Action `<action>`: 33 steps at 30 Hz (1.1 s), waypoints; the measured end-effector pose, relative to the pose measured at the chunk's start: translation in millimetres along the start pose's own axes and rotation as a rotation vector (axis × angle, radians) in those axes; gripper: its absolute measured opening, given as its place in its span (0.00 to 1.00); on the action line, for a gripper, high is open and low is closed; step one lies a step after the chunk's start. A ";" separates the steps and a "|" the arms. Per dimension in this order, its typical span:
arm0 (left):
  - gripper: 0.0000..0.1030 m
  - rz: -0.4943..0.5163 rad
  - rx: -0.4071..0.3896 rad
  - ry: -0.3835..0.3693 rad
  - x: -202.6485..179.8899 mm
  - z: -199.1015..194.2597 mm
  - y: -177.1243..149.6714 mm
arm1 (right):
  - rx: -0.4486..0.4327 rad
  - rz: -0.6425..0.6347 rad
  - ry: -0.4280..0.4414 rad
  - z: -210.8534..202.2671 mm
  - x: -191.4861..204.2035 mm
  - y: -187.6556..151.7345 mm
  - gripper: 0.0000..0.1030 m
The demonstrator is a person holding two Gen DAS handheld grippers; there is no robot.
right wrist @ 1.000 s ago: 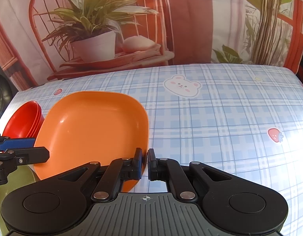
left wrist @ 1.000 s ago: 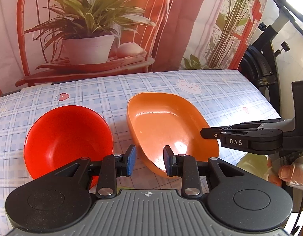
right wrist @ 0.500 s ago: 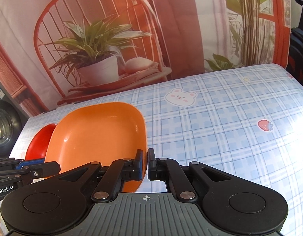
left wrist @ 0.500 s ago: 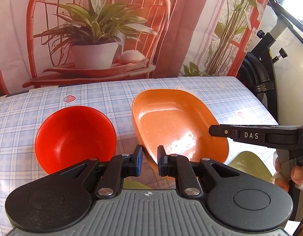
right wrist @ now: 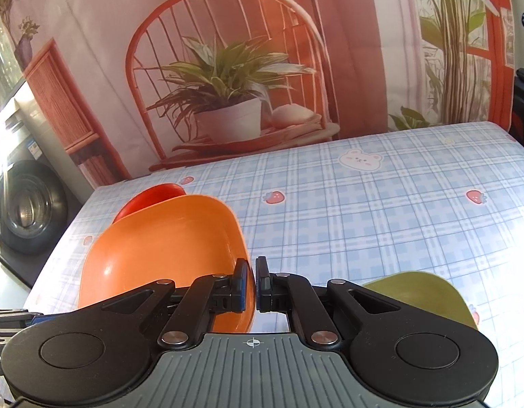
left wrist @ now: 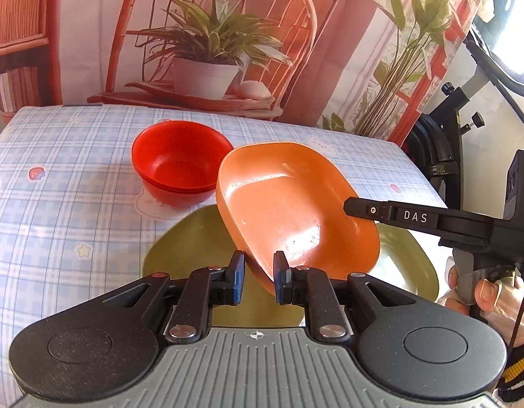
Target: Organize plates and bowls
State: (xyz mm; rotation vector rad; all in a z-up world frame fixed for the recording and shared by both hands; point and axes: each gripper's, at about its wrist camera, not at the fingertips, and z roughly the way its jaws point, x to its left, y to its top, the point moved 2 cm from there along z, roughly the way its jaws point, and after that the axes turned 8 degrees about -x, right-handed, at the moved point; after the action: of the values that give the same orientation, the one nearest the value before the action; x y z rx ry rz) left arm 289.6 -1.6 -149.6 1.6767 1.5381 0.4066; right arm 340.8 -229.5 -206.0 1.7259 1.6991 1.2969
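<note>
My right gripper [right wrist: 254,284] is shut on the rim of an orange plate [right wrist: 167,248] and holds it tilted in the air; it also shows in the left wrist view [left wrist: 292,204], with the right gripper's finger [left wrist: 398,216] on its right edge. An olive-green plate [left wrist: 201,255] lies on the table under it, and also shows in the right wrist view [right wrist: 421,292]. Stacked red bowls [left wrist: 178,161] stand further back, partly hidden behind the orange plate in the right wrist view [right wrist: 150,197]. My left gripper [left wrist: 257,277] is open and empty, just below the orange plate's near edge.
The table [right wrist: 364,210] has a blue checked cloth with bear and strawberry prints. A printed backdrop of a chair and plant hangs behind it. A washing machine [right wrist: 24,204] stands left of the table, black exercise equipment [left wrist: 442,149] right of it.
My right gripper has lifted and tilted the orange plate, uncovering the green plate beneath. My left gripper has pulled back and up, and its fingers stand a little wider than half a second ago.
</note>
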 end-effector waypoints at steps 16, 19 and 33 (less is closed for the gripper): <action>0.20 -0.133 0.073 0.025 32.1 -4.2 -39.1 | 0.081 -0.081 0.031 26.4 37.7 -17.4 0.07; 0.20 -0.139 0.073 0.038 33.0 -4.5 -39.5 | 0.086 -0.101 0.032 33.6 42.3 -18.5 0.08; 0.21 -0.154 0.084 0.051 37.7 -5.9 -46.5 | 0.095 -0.142 0.012 43.7 50.3 -26.7 0.09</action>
State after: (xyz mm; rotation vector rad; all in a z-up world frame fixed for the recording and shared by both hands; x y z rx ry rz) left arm 261.6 32.7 -190.4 1.6082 1.7296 0.3091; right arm 352.7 -163.9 -232.3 1.6182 1.8810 1.1827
